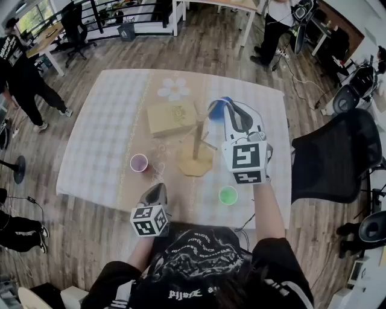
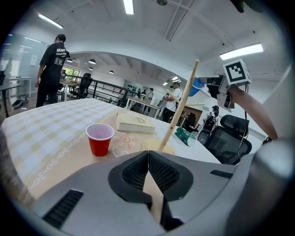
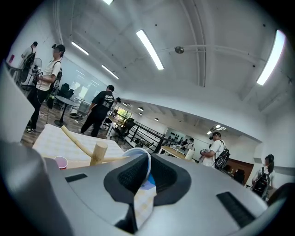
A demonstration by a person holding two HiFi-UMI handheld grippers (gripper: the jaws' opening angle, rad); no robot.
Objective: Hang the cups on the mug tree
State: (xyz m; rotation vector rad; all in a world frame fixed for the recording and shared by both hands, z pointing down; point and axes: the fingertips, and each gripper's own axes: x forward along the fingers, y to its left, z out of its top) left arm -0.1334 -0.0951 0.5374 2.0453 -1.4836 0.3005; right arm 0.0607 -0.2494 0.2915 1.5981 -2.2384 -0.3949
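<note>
I get only rim of blue cup (image 3: pixel 136 151) between right gripper (image 3: pixel 148 161) jaws, body hidden. Base of mug tree (image 3: pixel 98 153) hidden behind gripper. Can't read book (image 1: pixel 172 116) cover print, too small.

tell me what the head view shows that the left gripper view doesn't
Only the head view: the left gripper from outside with its marker cube, and the white flower print on the tablecloth. Only the left gripper view: that gripper's jaws shut together with nothing between them, and the ceiling lights. Both: the red cup, the book, the mug tree and the right gripper holding the blue cup by the tree.
</note>
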